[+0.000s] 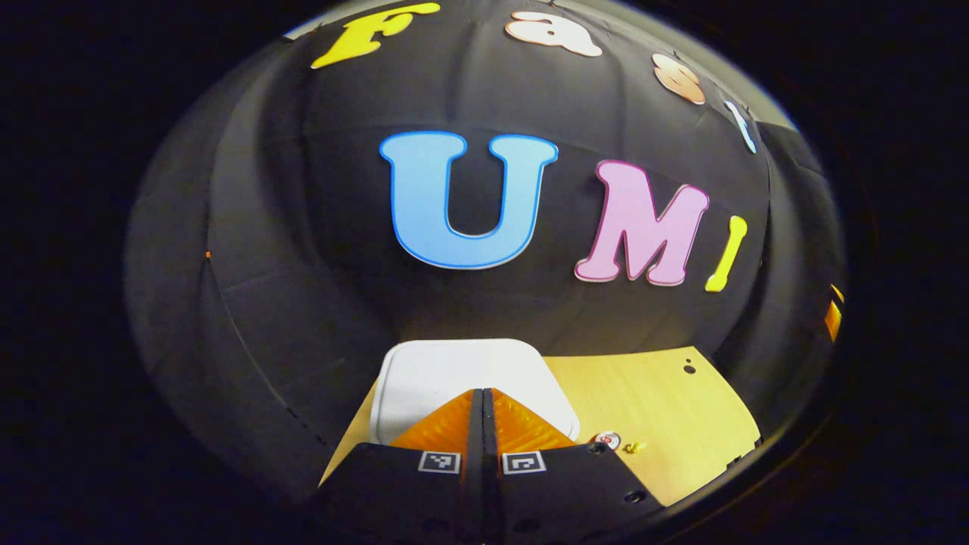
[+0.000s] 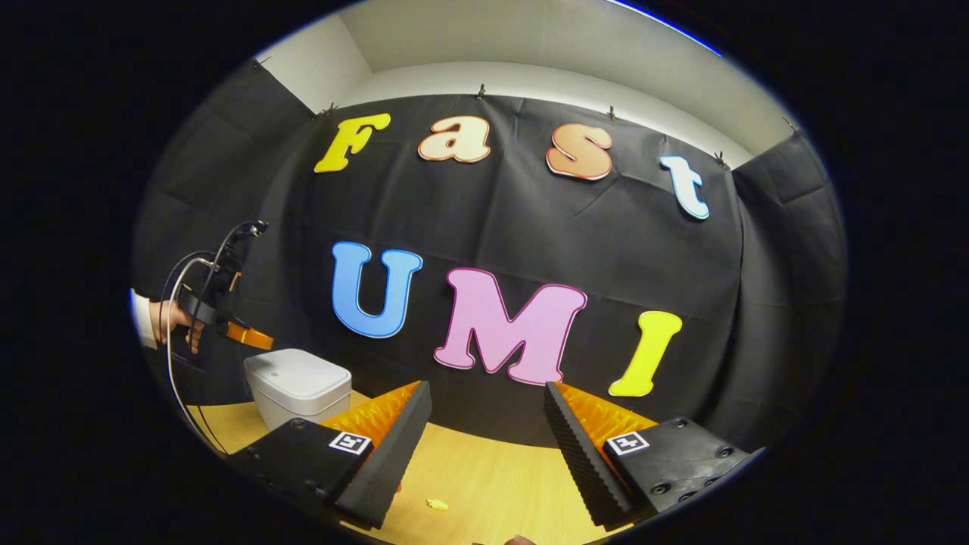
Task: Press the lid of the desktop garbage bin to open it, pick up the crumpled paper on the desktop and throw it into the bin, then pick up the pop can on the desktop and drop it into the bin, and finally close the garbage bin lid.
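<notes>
My left gripper (image 1: 481, 393), fingers together, hangs over the white bin lid (image 1: 454, 371); my right gripper (image 2: 484, 424) gapes. If I press off-centre, the bin could slide

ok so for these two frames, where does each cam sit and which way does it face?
Left gripper view: rides the left hand-held gripper, fingers together, looking down over the closed white bin at the booth wall.
Right gripper view: rides the right hand-held gripper, fingers apart, low over the wooden table, facing the wall; a hand holds the left gripper above the bin.
Shared: bin, table, wall.
</notes>
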{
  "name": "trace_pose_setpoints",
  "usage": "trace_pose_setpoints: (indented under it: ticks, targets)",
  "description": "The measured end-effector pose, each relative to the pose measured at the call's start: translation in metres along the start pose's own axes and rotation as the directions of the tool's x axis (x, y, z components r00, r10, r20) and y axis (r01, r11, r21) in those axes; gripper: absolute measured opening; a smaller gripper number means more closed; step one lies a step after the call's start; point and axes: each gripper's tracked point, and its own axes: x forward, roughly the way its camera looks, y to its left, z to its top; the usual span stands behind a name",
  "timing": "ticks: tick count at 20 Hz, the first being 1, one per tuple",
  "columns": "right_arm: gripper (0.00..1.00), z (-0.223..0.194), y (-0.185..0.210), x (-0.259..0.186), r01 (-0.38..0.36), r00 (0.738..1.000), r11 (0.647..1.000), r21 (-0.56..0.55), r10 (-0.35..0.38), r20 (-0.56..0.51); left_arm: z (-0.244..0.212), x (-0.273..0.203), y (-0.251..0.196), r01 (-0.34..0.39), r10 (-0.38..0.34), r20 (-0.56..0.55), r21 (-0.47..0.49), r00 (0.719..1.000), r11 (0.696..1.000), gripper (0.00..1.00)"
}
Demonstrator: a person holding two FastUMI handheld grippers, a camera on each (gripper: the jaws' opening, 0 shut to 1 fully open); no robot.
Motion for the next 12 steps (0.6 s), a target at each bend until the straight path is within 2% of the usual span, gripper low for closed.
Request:
trace_pose_setpoints:
  ticks: [6,12]
  targets:
    - [0.96,-0.024,-0.018,-0.004,0.068,0.996,0.998,0.001,-0.068,-0.062,-0.044,0.034,-0.014,0.02,-0.017,-0.195,0.014,0.981,1.0,0.06]
    - [0.96,-0.042,-0.013,-0.003,0.066,0.991,0.997,0.031,-0.062,-0.118,-0.05,0.035,-0.011,-0.017,0.015,-0.229,-0.007,0.973,1.0,0.07]
